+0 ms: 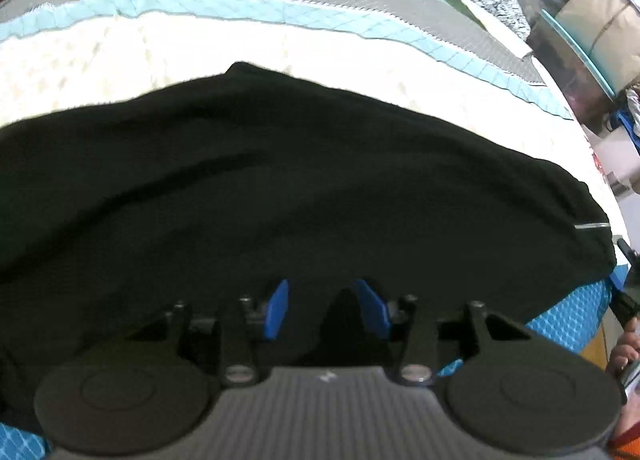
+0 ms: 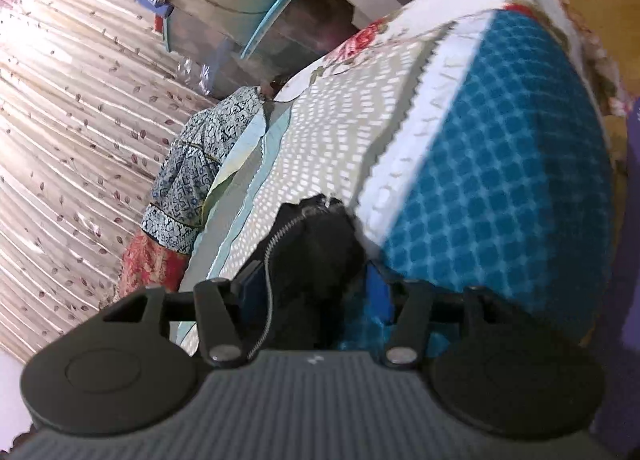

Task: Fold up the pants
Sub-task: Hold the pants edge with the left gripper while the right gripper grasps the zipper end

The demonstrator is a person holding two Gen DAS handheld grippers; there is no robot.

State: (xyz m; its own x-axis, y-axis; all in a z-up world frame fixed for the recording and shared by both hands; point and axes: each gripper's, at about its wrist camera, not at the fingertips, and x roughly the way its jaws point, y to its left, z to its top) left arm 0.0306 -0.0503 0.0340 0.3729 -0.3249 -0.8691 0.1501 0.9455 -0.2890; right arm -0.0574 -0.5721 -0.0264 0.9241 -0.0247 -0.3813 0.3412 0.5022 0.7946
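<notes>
The black pants point(image 1: 280, 188) lie spread across the bed and fill the middle of the left wrist view. My left gripper point(image 1: 326, 310) hovers low over their near edge. Its blue pads point(image 1: 278, 310) stand apart, and a small peak of black cloth rises between them, close to the right pad. In the right wrist view a bunch of the black pants point(image 2: 320, 244) with a silver zipper line fills the gap of my right gripper point(image 2: 314, 288). The pads point(image 2: 378, 292) hold it at the bed's corner.
The bed has a white quilted cover point(image 1: 120, 60) with light-blue trim and a blue checked sheet point(image 2: 500, 180) at its corner. Patterned bedding point(image 2: 192, 172) is piled at the far side. Stacked boxes and clothes point(image 2: 248, 0) stand beyond, beside a curtain point(image 2: 60, 120). A person's hand point(image 1: 622, 348) shows at the right edge.
</notes>
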